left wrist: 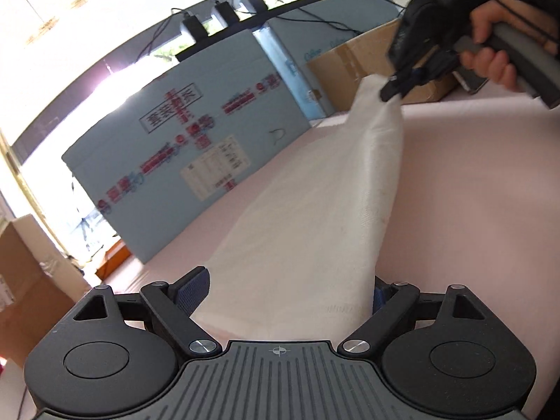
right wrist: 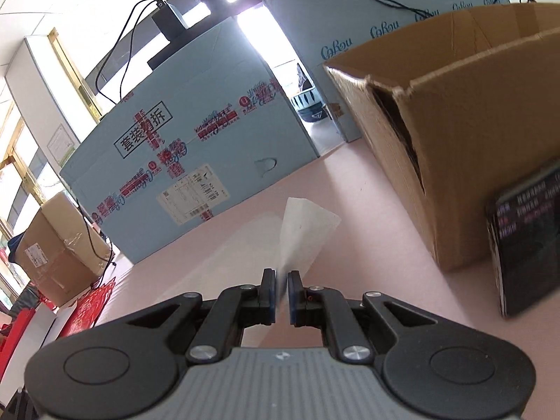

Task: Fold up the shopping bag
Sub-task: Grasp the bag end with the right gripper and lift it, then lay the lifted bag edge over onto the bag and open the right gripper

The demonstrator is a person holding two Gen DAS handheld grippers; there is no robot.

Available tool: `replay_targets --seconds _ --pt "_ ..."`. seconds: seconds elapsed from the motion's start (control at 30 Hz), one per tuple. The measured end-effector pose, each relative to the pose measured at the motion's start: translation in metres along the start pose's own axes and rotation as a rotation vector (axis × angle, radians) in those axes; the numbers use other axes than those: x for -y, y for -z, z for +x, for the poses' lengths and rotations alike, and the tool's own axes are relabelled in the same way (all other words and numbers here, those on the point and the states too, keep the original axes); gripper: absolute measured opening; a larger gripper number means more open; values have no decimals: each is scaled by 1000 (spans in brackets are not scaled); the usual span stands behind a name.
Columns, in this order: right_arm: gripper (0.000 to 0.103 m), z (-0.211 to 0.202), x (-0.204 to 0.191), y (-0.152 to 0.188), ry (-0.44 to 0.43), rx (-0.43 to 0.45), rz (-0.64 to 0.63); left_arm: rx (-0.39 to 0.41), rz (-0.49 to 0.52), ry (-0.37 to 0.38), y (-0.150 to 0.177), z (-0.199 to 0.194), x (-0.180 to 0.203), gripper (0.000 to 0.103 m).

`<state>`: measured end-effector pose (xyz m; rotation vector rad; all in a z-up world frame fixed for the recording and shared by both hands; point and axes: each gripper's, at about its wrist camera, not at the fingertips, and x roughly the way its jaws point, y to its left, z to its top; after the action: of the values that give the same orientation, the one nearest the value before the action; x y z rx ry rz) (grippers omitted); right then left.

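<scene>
Your left gripper [left wrist: 283,294] stands wide open, its pads either side of the near end of the white shopping bag [left wrist: 315,217] without pressing it. The bag stretches up off the pink table [left wrist: 472,210] (a blue carton [left wrist: 196,161] stands behind) to your right gripper [left wrist: 393,92], whose jaws are pinched closed on its far corner.

Printed text on the boxes

"套装勿拆" is framed in black on the big blue carton [right wrist: 196,147]; "Cahou" is repeated in script along the blue carton behind [right wrist: 350,28]. The white shipping label [right wrist: 192,194] and the dark book's [right wrist: 528,234] print cannot be read.
</scene>
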<state>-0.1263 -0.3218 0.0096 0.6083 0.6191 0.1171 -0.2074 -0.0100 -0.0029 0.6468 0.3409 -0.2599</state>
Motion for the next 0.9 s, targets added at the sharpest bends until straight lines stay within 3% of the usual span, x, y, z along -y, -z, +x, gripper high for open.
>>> replay_targets --seconds 0.17,0.27,0.33,0.47,0.53,0.73,0.8,0.9 --pt "9 -10 -7 30 -88 -128 11 37 38 -26 2 -11 -4 89" --pt "20 -15 -12 37 -127 -191 -41 77 114 11 -6 -11 11 89" --pt "50 -23 -14 38 -94 -183 -81 104 160 34 -11 -7 18 89" --pt "62 -52 -14 35 4 -59 -228 115 181 59 -17 2 19 89" --pt "73 -60 -15 34 44 -7 -324 119 191 75 -18 4 21 89" --pt "81 -53 -23 36 47 -61 -588 170 198 181 -29 8 28 89" --pt "81 -52 -29 40 46 -70 -674 202 149 243 -37 10 25 89" --pt "82 -55 -36 44 38 -27 -714 224 39 239 -50 17 19 89"
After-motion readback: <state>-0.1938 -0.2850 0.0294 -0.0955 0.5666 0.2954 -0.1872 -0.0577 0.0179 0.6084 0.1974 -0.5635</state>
